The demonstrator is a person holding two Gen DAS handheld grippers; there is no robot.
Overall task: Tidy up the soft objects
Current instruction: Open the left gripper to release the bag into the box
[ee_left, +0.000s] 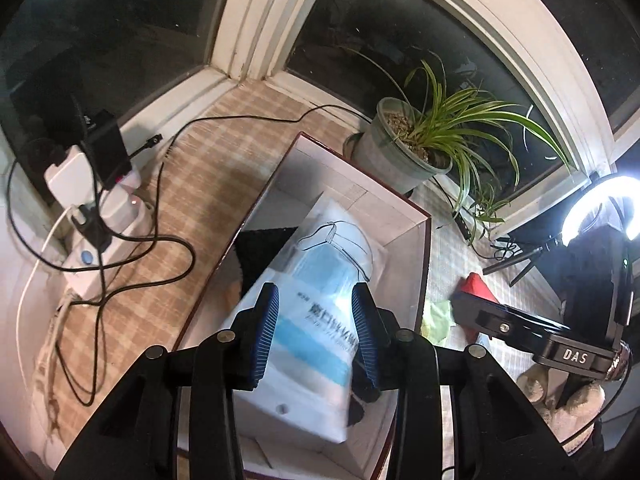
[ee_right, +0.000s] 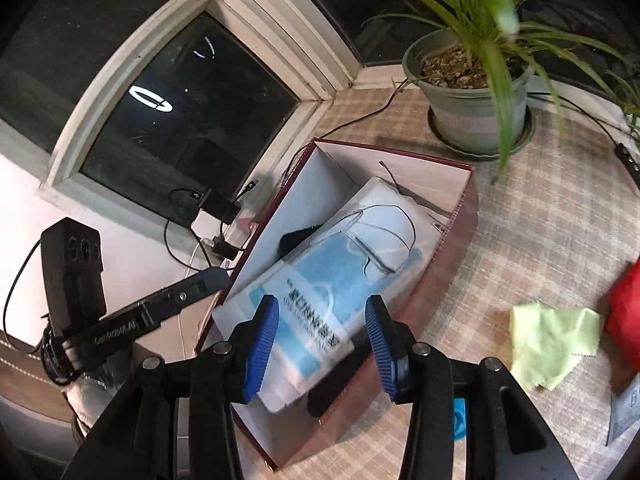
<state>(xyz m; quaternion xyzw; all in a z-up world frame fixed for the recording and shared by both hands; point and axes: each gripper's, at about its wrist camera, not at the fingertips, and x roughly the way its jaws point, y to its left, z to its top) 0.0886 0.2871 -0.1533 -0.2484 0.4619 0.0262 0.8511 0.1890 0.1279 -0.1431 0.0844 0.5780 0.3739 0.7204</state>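
Dark windows are backing a checked tabletop [ee_right: 540, 240] as a mask pack [ee_left: 316, 296] is lying lengthwise in the box [ee_right: 460, 216], between both grippers' parted jaws, left gripper [ee_left: 314, 332], right gripper [ee_right: 320, 344].

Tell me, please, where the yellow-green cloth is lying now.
In the right wrist view the yellow-green cloth lies on the checked tabletop, to the right of the dark red box and just left of a red object.

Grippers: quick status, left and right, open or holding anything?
Left gripper: open, mask pack between its fingers, not pinched.
Right gripper: open, over the same pack, not gripping.
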